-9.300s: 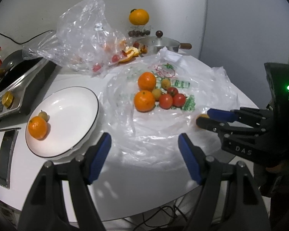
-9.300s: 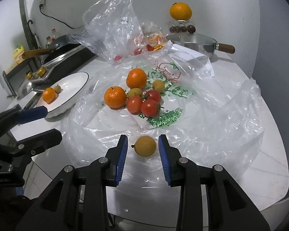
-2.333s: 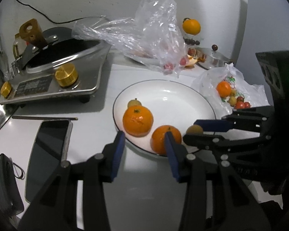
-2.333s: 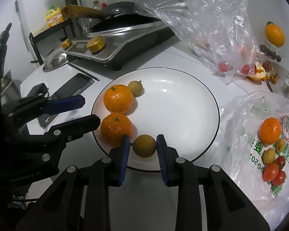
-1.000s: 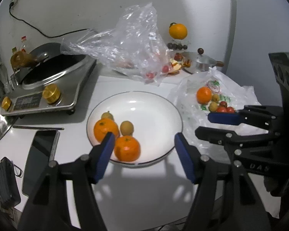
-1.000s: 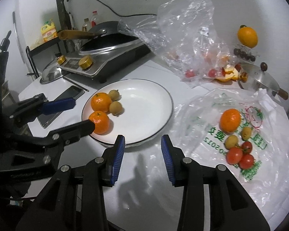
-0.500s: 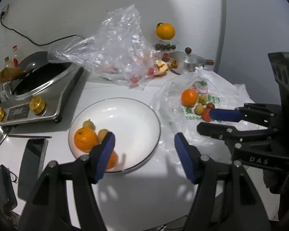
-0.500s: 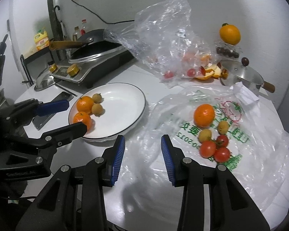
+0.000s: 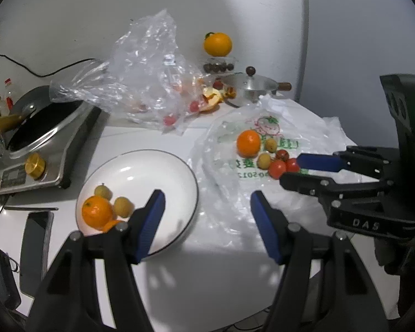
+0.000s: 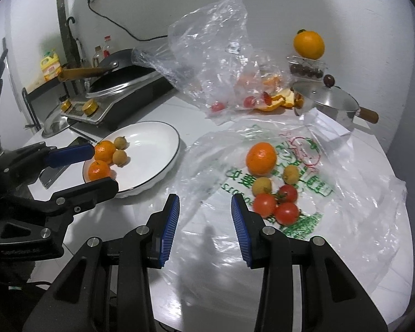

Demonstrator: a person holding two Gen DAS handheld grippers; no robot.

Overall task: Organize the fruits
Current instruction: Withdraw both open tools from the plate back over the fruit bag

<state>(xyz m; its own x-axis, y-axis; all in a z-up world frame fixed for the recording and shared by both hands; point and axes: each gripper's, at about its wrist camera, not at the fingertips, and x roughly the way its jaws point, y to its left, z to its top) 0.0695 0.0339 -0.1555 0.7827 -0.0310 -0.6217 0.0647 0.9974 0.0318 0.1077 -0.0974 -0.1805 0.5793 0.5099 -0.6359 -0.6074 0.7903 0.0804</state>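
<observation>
**Desk:** While both grippers hang over the white table (image 10: 196, 282), how are they posed?

**Photographer:** Each tilts forward and down toward the tabletop. The left gripper (image 9: 204, 221) sits with its blue-padded fingers (image 9: 152, 221) spread wide, nothing between them, one finger over the near rim of the white plate (image 9: 179, 166), the other over the edge of the flattened plastic bag (image 9: 312, 127). The right gripper (image 10: 204, 221) has its fingers (image 10: 170, 221) parted more narrowly and also empty, above the bag's near-left edge.

**Desk:** And from each other's cameras?

**Photographer:** Seen from the left wrist, the right gripper reaches in from the right edge, its tips just beside the tomatoes (image 9: 283, 163). Seen from the right wrist, the left gripper enters from the left edge, its tips at the plate's near-left rim.

**Desk:** Where is the fruit?

**Photographer:** On the plate, at its left side, lie two oranges (image 10: 105, 150) and two small yellow-brown fruits (image 10: 120, 157), clustered and touching. On the bag's printed panel rest one orange (image 10: 261, 158), two more small yellow-brown fruits (image 10: 262, 184) and three red tomatoes, grouped close together.

**Desk:** Anything behind?

**Photographer:** A crumpled clear bag (image 10: 207, 47) holding red fruit and peel, a lidded steel pan (image 10: 326, 101), a cooker (image 9: 41, 138) and a phone (image 9: 34, 246) left of the plate.
</observation>
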